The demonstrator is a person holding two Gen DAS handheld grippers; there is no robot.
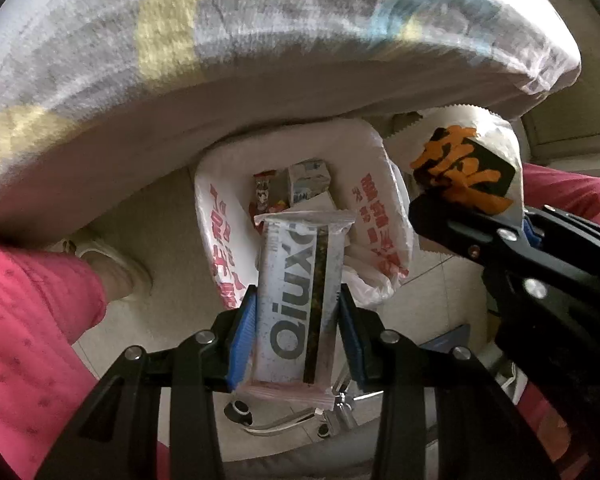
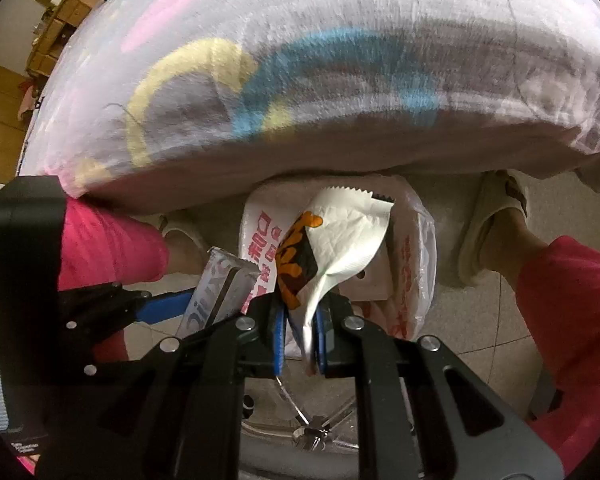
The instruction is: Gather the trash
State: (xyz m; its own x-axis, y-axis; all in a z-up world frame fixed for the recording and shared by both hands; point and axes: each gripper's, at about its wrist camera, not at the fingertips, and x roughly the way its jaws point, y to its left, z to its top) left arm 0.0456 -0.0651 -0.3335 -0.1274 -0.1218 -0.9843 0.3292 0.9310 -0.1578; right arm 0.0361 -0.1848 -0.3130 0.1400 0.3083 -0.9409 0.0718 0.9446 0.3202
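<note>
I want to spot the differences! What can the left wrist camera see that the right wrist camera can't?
Only the left wrist view looks down into the trash bag, showing a small carton and a red packet inside. Only the right wrist view shows wooden furniture far off. Both show the left gripper clamping the grey snack bar wrapper, the right gripper pinching the white and orange wrapper, and the patterned cushion.
</note>
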